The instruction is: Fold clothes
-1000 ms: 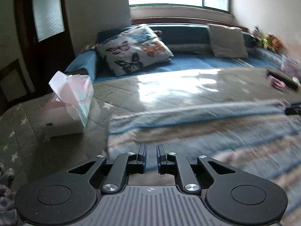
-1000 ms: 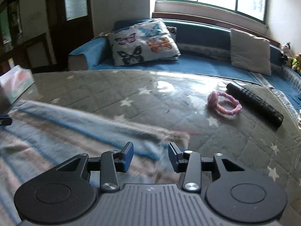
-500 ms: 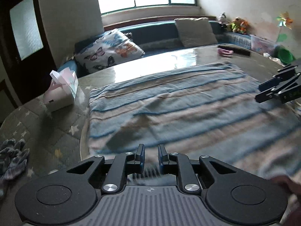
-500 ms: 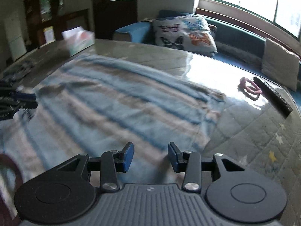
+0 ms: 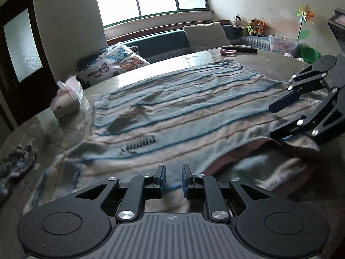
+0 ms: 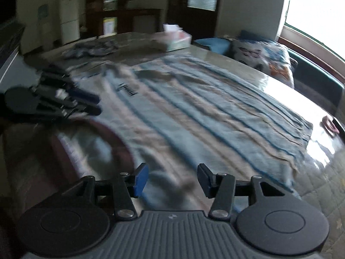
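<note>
The left gripper [image 5: 171,178] stood slightly parted, the right gripper [image 6: 170,178] was opening, both empty over the striped shirt [image 5: 183,112]

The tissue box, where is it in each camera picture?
Left wrist view: the tissue box sits at the left, beside the striped garment's far left corner.
Right wrist view: it is blurry, top centre, past the garment's far edge.
Shared landmark: the butterfly pillow.

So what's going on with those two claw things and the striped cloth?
Left gripper open, right gripper jaws opening, nothing held. Striped garment spread flat. Tissue box beside it, clear.
</note>
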The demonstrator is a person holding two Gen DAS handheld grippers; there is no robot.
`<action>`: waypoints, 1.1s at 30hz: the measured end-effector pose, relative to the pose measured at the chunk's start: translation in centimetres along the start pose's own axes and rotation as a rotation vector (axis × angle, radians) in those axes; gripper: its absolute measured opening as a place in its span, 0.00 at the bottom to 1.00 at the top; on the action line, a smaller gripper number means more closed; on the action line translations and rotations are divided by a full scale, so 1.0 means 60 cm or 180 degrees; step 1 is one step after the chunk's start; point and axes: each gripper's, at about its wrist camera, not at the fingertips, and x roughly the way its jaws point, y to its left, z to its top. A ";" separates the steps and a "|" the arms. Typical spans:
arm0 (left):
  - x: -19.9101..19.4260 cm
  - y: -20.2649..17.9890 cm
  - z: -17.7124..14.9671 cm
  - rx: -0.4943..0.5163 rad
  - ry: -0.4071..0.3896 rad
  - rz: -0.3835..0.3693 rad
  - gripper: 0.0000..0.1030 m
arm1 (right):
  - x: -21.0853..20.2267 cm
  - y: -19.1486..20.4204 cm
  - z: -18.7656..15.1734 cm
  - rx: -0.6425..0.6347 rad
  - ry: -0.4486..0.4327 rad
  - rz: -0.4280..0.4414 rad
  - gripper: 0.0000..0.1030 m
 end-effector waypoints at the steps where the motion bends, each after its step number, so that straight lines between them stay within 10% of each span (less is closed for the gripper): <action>1: -0.005 -0.004 -0.004 -0.0010 -0.0009 -0.0004 0.17 | -0.004 0.008 -0.003 -0.0061 -0.0024 -0.0047 0.50; 12: -0.032 0.002 0.008 -0.0178 0.0074 -0.0138 0.17 | -0.064 -0.013 -0.044 0.0304 -0.0078 -0.0042 0.50; 33: 0.023 -0.168 0.097 0.0201 -0.0186 -0.0863 0.26 | -0.172 -0.160 -0.204 0.1868 0.0024 -0.1543 0.47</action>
